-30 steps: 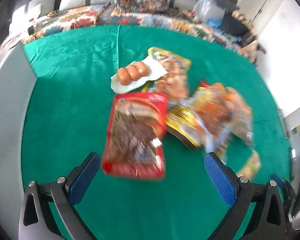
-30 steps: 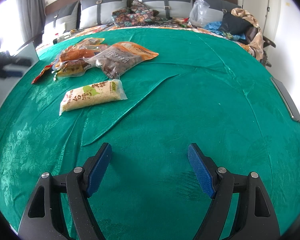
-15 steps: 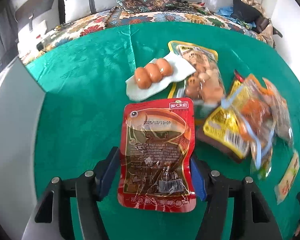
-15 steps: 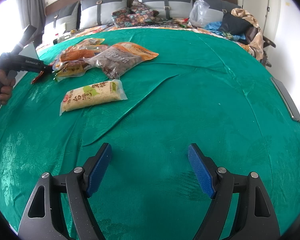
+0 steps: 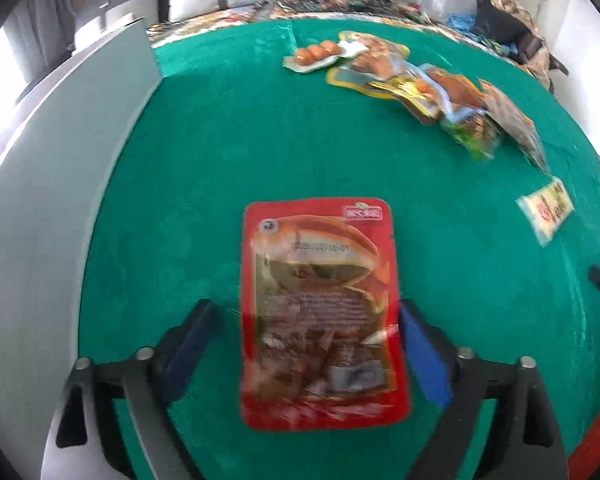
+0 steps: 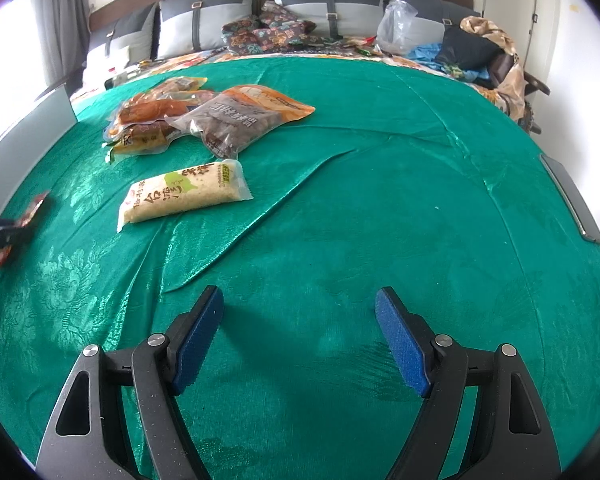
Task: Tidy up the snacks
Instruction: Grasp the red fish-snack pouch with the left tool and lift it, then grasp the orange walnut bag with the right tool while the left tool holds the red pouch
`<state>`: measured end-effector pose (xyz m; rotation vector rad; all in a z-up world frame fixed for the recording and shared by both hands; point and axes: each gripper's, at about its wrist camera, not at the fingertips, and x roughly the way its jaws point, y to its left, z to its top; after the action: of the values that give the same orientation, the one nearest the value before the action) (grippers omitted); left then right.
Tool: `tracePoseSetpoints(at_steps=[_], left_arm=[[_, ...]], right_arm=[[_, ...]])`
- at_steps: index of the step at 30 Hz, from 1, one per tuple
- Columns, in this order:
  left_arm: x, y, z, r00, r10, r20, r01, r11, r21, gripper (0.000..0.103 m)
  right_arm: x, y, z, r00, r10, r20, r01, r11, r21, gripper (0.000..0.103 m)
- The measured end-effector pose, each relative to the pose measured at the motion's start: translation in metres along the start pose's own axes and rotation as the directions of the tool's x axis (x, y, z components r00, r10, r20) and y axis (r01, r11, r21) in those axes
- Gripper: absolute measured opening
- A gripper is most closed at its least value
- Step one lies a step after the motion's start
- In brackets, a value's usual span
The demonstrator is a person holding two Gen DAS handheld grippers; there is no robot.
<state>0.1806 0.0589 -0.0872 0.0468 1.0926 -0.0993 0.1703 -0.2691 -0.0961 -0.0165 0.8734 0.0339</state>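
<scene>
A red fish-snack pouch [image 5: 320, 316] sits between the blue pads of my left gripper [image 5: 306, 356]. The right pad touches its edge, the left pad shows a small gap. The pouch is carried away from the snack pile [image 5: 432, 88], above the green cloth [image 5: 240, 152]. In the right wrist view the pouch [image 6: 30, 212] shows at the far left edge. My right gripper [image 6: 300, 336] is open and empty over the bare cloth. A pale rice-snack packet [image 6: 184, 196] lies ahead of it on the left, also in the left wrist view [image 5: 546, 210].
A pile of orange, yellow and clear snack bags [image 6: 204, 116] lies at the back left. A white pack with brown balls [image 5: 314, 56] lies at the pile's far end. A grey wall [image 5: 60, 184] borders the cloth on the left. Pillows [image 6: 328, 4] lie behind.
My left gripper closed around the red pouch, lifted it and pulled it back from the pile toward the near left. My right gripper has not moved.
</scene>
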Motion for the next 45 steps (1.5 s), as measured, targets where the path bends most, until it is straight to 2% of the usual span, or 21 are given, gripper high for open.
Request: tracePoseSetpoints(at_steps=[3, 10, 16, 22, 25, 28, 31, 33, 36, 38, 39, 40, 43, 45], left_arm=[[0.005, 0.014, 0.0, 0.999, 0.03, 0.045, -0.028, 0.998, -0.053, 0.102], [0.008, 0.021, 0.001, 0.99, 0.036, 0.137, -0.03, 0.998, -0.047, 0.103], [0.01, 0.021, 0.004, 0.99, 0.034, 0.14, -0.027, 0.998, -0.052, 0.103], [0.01, 0.022, 0.004, 0.99, 0.033, 0.14, -0.026, 0.998, -0.053, 0.103], [0.01, 0.022, 0.004, 0.99, 0.033, 0.14, -0.026, 0.998, -0.052, 0.103], [0.01, 0.022, 0.004, 0.99, 0.033, 0.141, -0.026, 0.998, -0.053, 0.103], [0.01, 0.021, 0.004, 0.99, 0.033, 0.141, -0.026, 0.998, -0.053, 0.103], [0.01, 0.022, 0.004, 0.989, 0.033, 0.141, -0.026, 0.998, -0.053, 0.103], [0.01, 0.021, 0.004, 0.989, 0.033, 0.141, -0.026, 0.998, -0.053, 0.103], [0.01, 0.022, 0.004, 0.989, 0.033, 0.141, -0.026, 0.998, -0.053, 0.103], [0.011, 0.022, 0.004, 0.989, 0.033, 0.141, -0.026, 0.998, -0.053, 0.103], [0.011, 0.022, 0.004, 0.989, 0.033, 0.141, -0.025, 0.998, -0.053, 0.103], [0.012, 0.022, 0.006, 0.989, 0.032, 0.141, -0.024, 0.998, -0.054, 0.103], [0.012, 0.022, 0.006, 0.989, 0.032, 0.141, -0.024, 0.998, -0.054, 0.103]], right_arm=[[0.0, 0.0, 0.0, 1.0, 0.0, 0.0, 0.0, 1.0, 0.0, 0.081], [0.0, 0.001, 0.0, 1.0, -0.001, 0.0, 0.001, 1.0, -0.001, 0.081], [-0.002, -0.002, -0.002, 1.0, -0.004, 0.0, 0.004, 1.0, 0.005, 0.081], [0.003, -0.001, 0.002, 0.999, 0.008, -0.037, -0.008, 1.0, 0.002, 0.091], [0.011, 0.0, 0.023, 0.99, 0.067, -0.126, -0.067, 0.998, 0.003, 0.089], [0.018, -0.007, 0.068, 0.981, 0.145, -0.128, -0.127, 0.982, 0.14, 0.089], [0.042, -0.011, 0.115, 0.964, 0.224, -0.14, -0.17, 0.932, 0.321, 0.089], [0.067, -0.011, 0.145, 0.952, 0.257, -0.167, -0.167, 0.891, 0.421, 0.089], [0.102, -0.003, 0.173, 0.945, 0.248, -0.212, -0.112, 0.858, 0.502, 0.089], [0.126, 0.009, 0.179, 0.928, 0.24, -0.284, -0.063, 0.853, 0.518, 0.091], [0.132, 0.016, 0.179, 0.925, 0.217, -0.312, -0.03, 0.861, 0.508, 0.092], [0.132, 0.025, 0.182, 0.936, 0.172, -0.307, -0.005, 0.879, 0.478, 0.092], [0.136, 0.052, 0.185, 0.941, 0.062, -0.333, 0.061, 0.936, 0.347, 0.093], [0.137, 0.057, 0.184, 0.949, 0.031, -0.313, 0.074, 0.946, 0.316, 0.094]])
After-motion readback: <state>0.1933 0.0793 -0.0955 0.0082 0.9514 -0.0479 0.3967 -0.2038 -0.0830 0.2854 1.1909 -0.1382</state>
